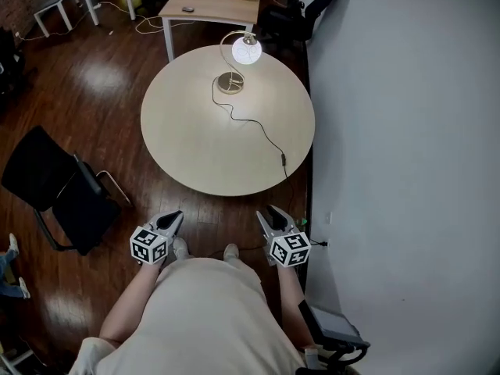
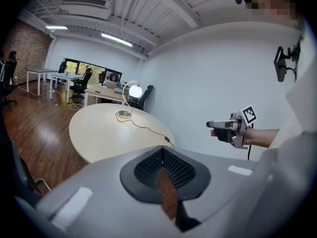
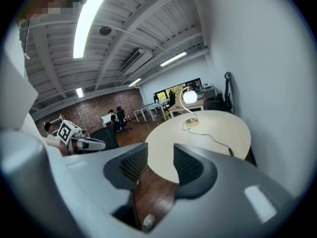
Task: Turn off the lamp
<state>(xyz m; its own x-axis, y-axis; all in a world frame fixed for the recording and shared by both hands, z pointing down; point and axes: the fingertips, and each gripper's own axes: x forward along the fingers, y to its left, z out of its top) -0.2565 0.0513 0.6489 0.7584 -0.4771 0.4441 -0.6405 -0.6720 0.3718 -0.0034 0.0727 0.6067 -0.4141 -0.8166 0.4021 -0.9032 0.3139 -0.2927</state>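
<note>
A lit lamp with a glowing white globe (image 1: 246,50) (image 2: 135,90) (image 3: 190,97) and a round metal base (image 1: 230,82) stands at the far side of a round beige table (image 1: 195,131) (image 2: 104,133) (image 3: 218,125). Its black cord runs to an inline switch (image 1: 283,160) (image 2: 168,140) (image 3: 230,151) near the table's front right edge. Both grippers hover short of the table, over the wooden floor. My left gripper (image 1: 176,216) (image 2: 162,150) is shut with nothing in it. My right gripper (image 1: 271,212) (image 3: 160,148) is open, with only floor and table between its fingers.
A black chair (image 1: 55,190) stands on the floor to the left. A white wall (image 1: 406,131) runs close along the table's right side. A wooden desk (image 1: 211,2) and a dark office chair (image 1: 312,10) stand behind the table.
</note>
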